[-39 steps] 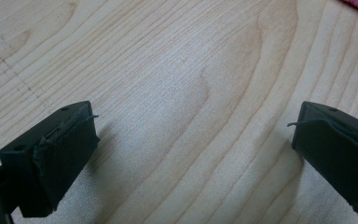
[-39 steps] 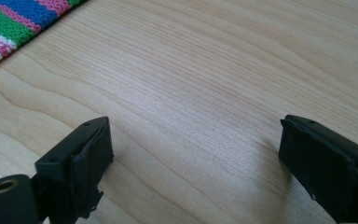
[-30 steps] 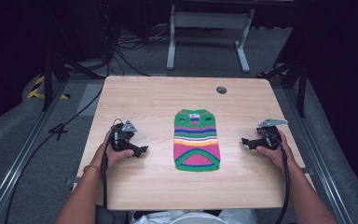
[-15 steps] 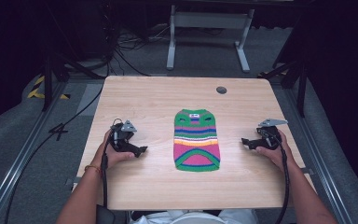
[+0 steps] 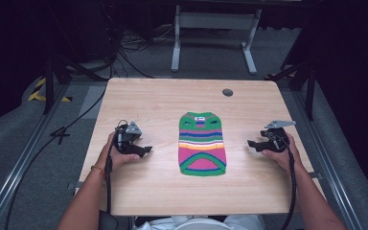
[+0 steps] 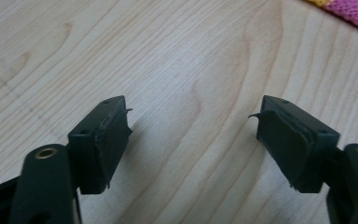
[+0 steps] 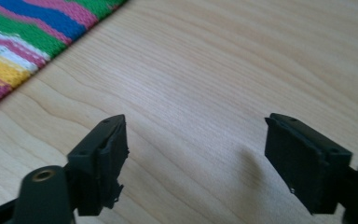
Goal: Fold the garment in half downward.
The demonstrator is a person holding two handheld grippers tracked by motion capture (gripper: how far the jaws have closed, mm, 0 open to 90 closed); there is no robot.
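A pale wooden table [image 5: 148, 100] carries a striped knitted sweater [image 5: 202, 143], lying flat mid-table.

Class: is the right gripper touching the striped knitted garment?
Apart. The high view shows bare table between the right gripper and the striped knitted garment.

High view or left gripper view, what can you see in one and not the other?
From the high view: the whole striped sweater lying flat mid-table, both hands, the right gripper, a dark round spot near the far edge, and the floor with cables. From the left gripper view: the jaws' worn black pads close up, one lifting at its tip, with bare wood between them. In both: the wooden table, the left gripper, whose jaws have just been closing on nothing, and the sweater's pink knit.
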